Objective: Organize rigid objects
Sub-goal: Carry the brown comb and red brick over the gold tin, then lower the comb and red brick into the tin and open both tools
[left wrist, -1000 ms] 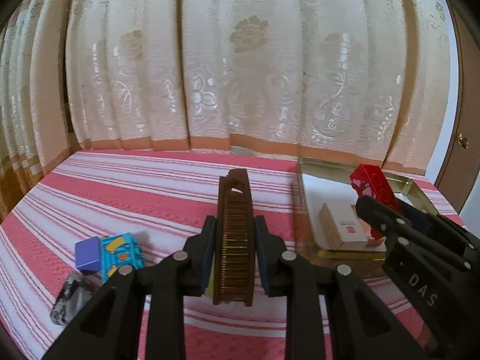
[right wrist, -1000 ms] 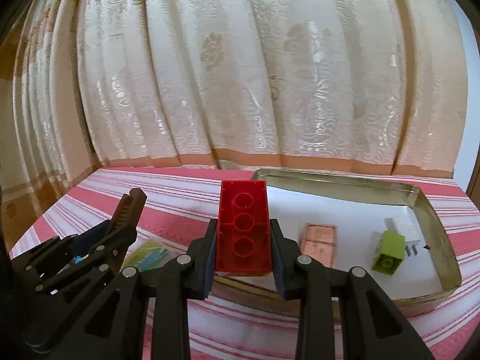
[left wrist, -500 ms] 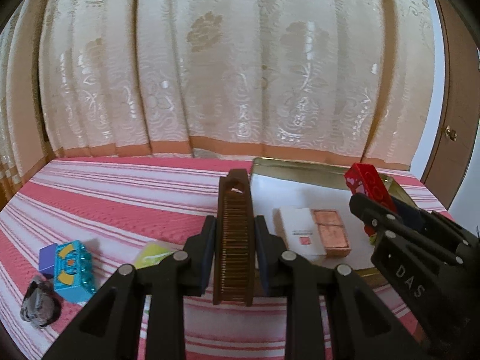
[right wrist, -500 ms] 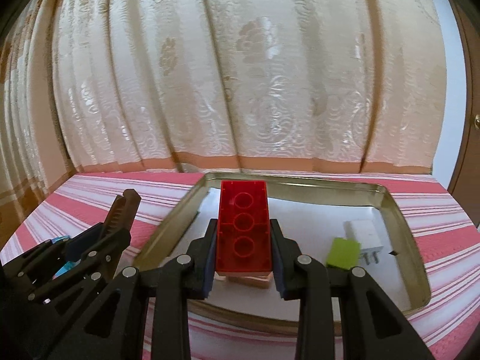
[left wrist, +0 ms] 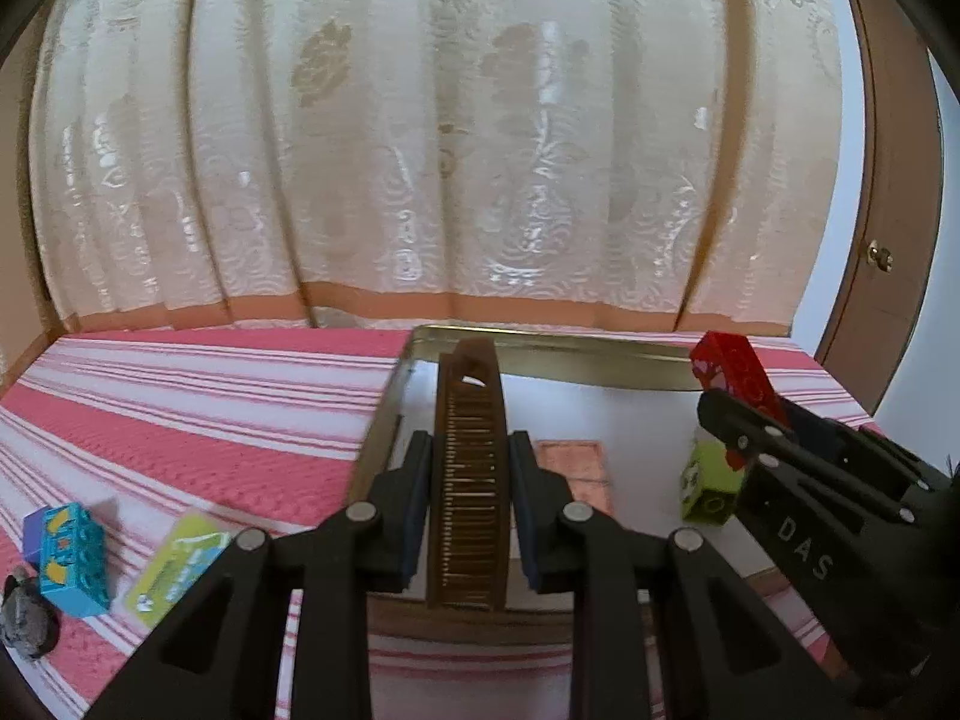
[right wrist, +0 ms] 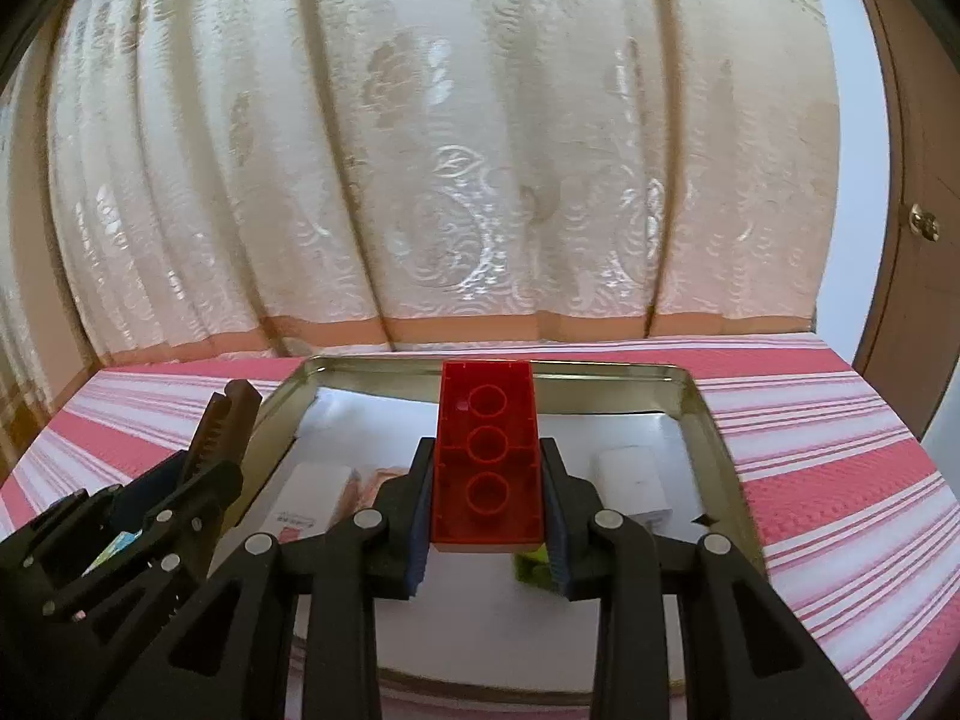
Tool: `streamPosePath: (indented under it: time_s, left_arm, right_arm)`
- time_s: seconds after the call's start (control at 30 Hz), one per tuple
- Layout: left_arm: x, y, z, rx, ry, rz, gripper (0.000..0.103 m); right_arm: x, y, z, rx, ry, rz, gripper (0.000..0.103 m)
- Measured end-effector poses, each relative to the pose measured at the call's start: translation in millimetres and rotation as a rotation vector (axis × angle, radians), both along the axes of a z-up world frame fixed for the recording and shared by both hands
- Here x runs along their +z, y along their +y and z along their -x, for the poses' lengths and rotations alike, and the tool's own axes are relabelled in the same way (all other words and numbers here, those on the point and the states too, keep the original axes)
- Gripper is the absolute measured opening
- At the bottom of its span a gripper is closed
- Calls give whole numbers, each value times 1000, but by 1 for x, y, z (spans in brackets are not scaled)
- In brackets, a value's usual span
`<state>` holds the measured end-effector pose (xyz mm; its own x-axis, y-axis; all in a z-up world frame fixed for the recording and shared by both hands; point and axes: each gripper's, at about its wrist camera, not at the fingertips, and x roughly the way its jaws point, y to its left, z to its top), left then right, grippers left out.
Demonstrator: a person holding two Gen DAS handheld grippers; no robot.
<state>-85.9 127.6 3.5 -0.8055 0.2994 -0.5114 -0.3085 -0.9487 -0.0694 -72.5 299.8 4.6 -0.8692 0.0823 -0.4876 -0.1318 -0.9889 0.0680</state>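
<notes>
- Rigid objects, loose group at far left on the striped cloth [left wrist: 198, 420]: grey stone-like lump [left wrist: 27, 624], blue printed block [left wrist: 75, 558], yellow-green card [left wrist: 174, 564]. None of them in the tray yet.
- Left gripper [left wrist: 471, 504]: jaws clamped tight on a brown comb [left wrist: 471, 468], held edge-up, its tip pointing forward over the tray's near-left corner.
- Metal tray [right wrist: 714, 432], centre to right: white-lined floor already carries a white box [right wrist: 315, 498], a copper-coloured flat piece [left wrist: 573, 468], a lime green brick [left wrist: 711, 480] and a white adapter-like block [right wrist: 633, 477].
- Right gripper [right wrist: 486, 504]: jaws closed hard on a red brick [right wrist: 486, 450], hollow underside facing the camera, hanging above the middle of the tray.
- Step in hand (judgement): both carried items are over the tray and ready to be set down.
- Method: lower each piece close to the tray floor before the jaws part; a drop from this height would likely bounce on the metal.
- Comb: aim for the bare strip along the left wall, beside the white box; lay it flat, not on edge.
- Red brick: bare floor shows behind the lime green brick and the adapter; place it there.
- Risk: the two grippers sit close together; releasing one at a time should avoid a knock.
</notes>
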Motion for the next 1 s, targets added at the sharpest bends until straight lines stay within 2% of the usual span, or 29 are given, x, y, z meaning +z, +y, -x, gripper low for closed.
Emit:
streamPosePath:
  time_s: [0.63, 1.0]
  left_arm:
    - [-5, 63, 14, -45, -9, 13, 24]
    - [-15, 83, 27, -36, -34, 49, 24]
  right_arm:
    - [-3, 61, 13, -151, -30, -11, 34]
    - [-12, 74, 25, -192, -77, -53, 34]
